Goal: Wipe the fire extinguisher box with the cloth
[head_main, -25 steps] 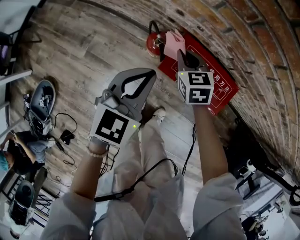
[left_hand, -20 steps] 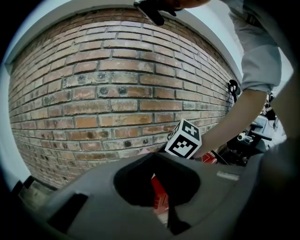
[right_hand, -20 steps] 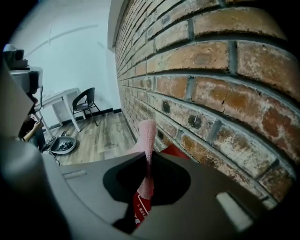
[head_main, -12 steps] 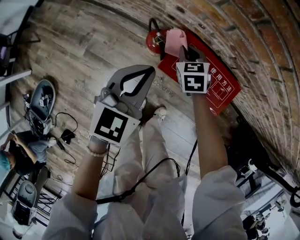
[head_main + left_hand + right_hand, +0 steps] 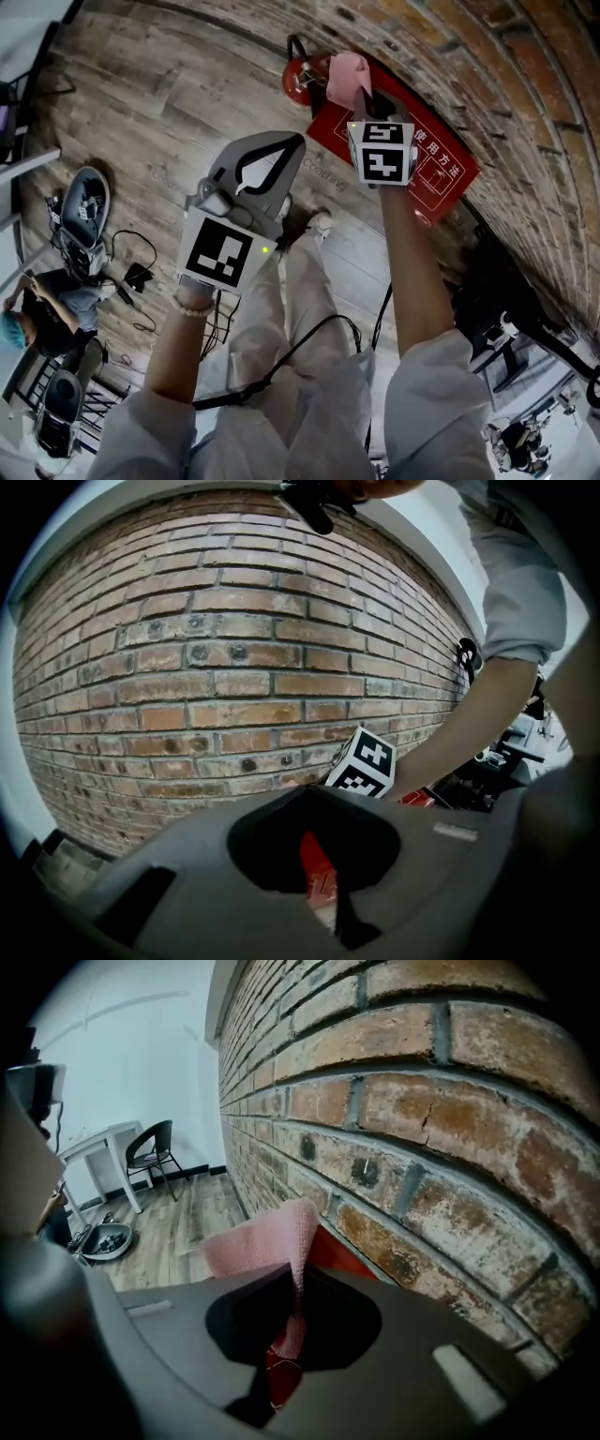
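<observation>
Both arms reach forward. The left tool [image 5: 296,142] is held back nearer the body, its jaws together with nothing between them. The right tool [image 5: 368,101] stretches farther out, jaws pinching the cloth [image 5: 347,75].

cloth [image 5: 345,77]: pink, bunched, pinched in right claw [image 5: 364,101], at box's end | fire extinguisher box [image 5: 427,178]: red, white print on top, on floor against brick wall
</observation>
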The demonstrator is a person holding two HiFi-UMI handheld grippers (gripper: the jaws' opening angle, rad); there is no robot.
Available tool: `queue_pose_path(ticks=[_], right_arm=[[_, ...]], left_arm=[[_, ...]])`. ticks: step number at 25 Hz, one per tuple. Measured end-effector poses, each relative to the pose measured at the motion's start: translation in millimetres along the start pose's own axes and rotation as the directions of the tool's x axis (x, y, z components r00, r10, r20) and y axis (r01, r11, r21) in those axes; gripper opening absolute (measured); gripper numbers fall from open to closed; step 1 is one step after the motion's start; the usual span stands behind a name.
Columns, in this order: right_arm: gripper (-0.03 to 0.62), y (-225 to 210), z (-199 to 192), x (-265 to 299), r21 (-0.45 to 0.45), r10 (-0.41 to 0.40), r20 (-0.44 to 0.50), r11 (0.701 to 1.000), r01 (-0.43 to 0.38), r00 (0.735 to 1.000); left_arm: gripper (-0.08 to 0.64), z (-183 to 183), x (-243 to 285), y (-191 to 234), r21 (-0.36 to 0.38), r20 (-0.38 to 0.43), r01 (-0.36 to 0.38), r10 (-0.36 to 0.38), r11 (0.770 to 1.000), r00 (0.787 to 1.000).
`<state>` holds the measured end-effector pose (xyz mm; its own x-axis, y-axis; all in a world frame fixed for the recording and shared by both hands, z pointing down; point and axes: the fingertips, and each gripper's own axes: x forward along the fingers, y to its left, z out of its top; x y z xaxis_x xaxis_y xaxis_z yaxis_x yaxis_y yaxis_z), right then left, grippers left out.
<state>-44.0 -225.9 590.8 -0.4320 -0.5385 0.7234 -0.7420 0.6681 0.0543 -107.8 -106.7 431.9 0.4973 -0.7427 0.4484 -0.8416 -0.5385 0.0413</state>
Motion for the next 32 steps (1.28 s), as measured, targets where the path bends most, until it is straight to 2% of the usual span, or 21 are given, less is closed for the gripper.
queue_pose_path(ticks=[3, 32], right_arm=[[0.021, -7, -2, -2, 0.008, -0.012, 0.001, 1.000, 0.012, 1.000], [0.021, -69, -53, -45, 0.106, -0.108, -0.007, 0.988, 0.109, 0.994]], left_arm=[[-0.003, 1, 3, -1, -0.014, 0.003, 0.002, -0.002, 1.000, 1.000], [-0.003, 10, 44, -51, 0.038, -0.028, 0.096, -0.095, 0.995, 0.995]])
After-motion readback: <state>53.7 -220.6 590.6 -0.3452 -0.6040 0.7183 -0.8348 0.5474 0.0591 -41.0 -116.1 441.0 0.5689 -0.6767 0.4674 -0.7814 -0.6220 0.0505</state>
